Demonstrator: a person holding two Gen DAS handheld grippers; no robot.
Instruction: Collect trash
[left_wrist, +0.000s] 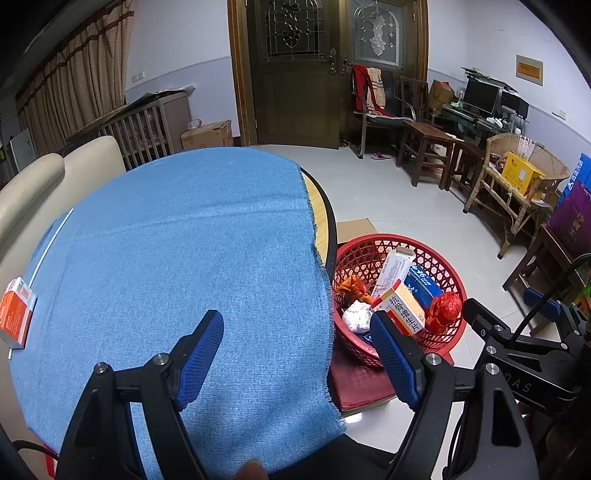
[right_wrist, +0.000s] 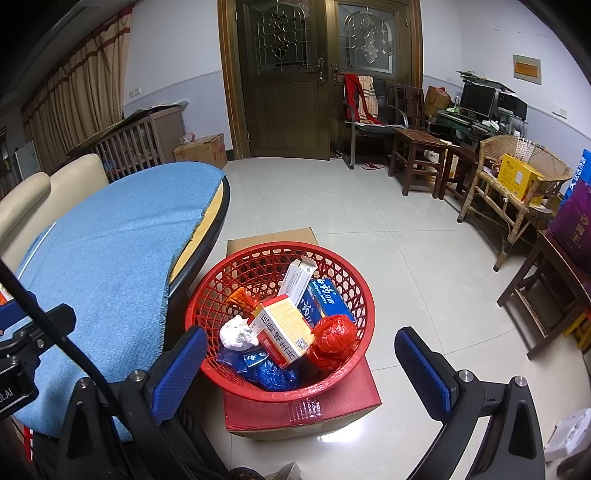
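A red plastic basket (right_wrist: 207, 295) (left_wrist: 354, 254) stands on a red-topped carton beside the round table. It holds several pieces of trash: medicine boxes (right_wrist: 286, 330), a crumpled white paper (right_wrist: 236, 334), a red foil ball (right_wrist: 334, 339) and blue wrappers. An orange-and-white box (left_wrist: 16, 317) lies on the blue cloth (left_wrist: 184, 240) at the table's left edge. My left gripper (left_wrist: 297, 336) hangs open over the cloth's right edge with nothing between its fingers. My right gripper (right_wrist: 301, 352) is open above the basket's near rim, holding nothing.
The carton (right_wrist: 299, 410) under the basket sits on pale floor tiles. A cream sofa (left_wrist: 44, 177) lies behind the table. Wooden chairs (right_wrist: 417, 147), a wicker chair (right_wrist: 517, 184) with a yellow box, and a dark side table (right_wrist: 546, 273) line the right wall.
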